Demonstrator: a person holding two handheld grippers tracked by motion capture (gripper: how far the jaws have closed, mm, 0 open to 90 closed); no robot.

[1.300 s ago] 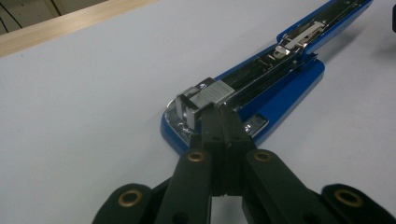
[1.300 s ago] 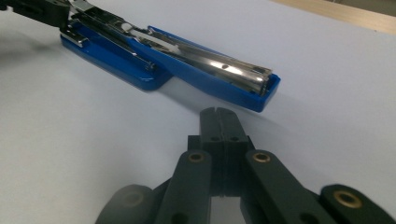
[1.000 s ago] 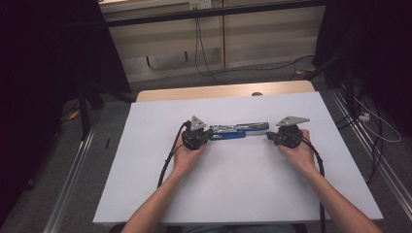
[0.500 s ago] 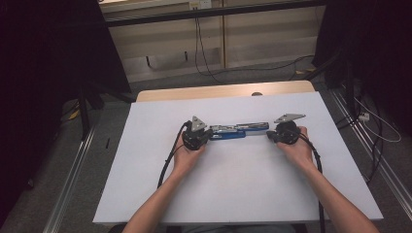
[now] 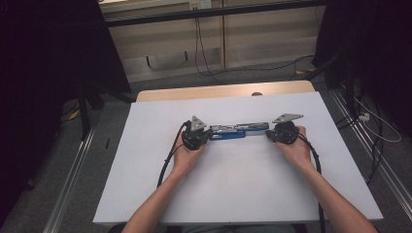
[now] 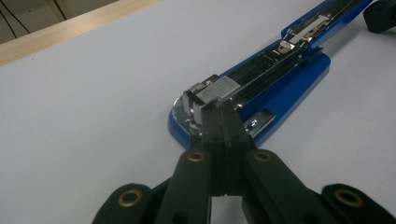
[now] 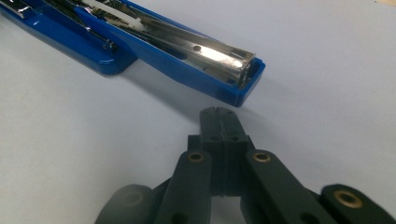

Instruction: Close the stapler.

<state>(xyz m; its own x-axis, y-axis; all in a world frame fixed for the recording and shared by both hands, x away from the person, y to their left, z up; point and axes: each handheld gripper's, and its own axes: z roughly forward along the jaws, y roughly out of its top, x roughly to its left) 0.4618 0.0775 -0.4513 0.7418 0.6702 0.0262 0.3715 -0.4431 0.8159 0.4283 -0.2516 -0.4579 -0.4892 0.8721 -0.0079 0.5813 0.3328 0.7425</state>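
A blue stapler (image 5: 236, 131) lies opened out flat across the white table top (image 5: 243, 194), its metal magazine facing up. My left gripper (image 5: 208, 135) is at its left end. In the left gripper view the jaws stand pressed together, the left gripper (image 6: 221, 111) touching the front of the stapler (image 6: 275, 79) just below the block of staples (image 6: 219, 88). My right gripper (image 5: 268, 135) is at the stapler's right end. In the right gripper view the right gripper (image 7: 219, 114) is shut and empty, a small gap short of the blue end of the stapler (image 7: 233, 86).
A wooden strip (image 5: 223, 91) borders the table's far edge. Black cables (image 5: 167, 162) trail from both grippers toward the near edge. Beyond the table are a grey floor with loose cables (image 5: 374, 126) and dark stands at both sides.
My right gripper has edged slightly left toward the stapler's end. The left gripper and the stapler have stayed in place.
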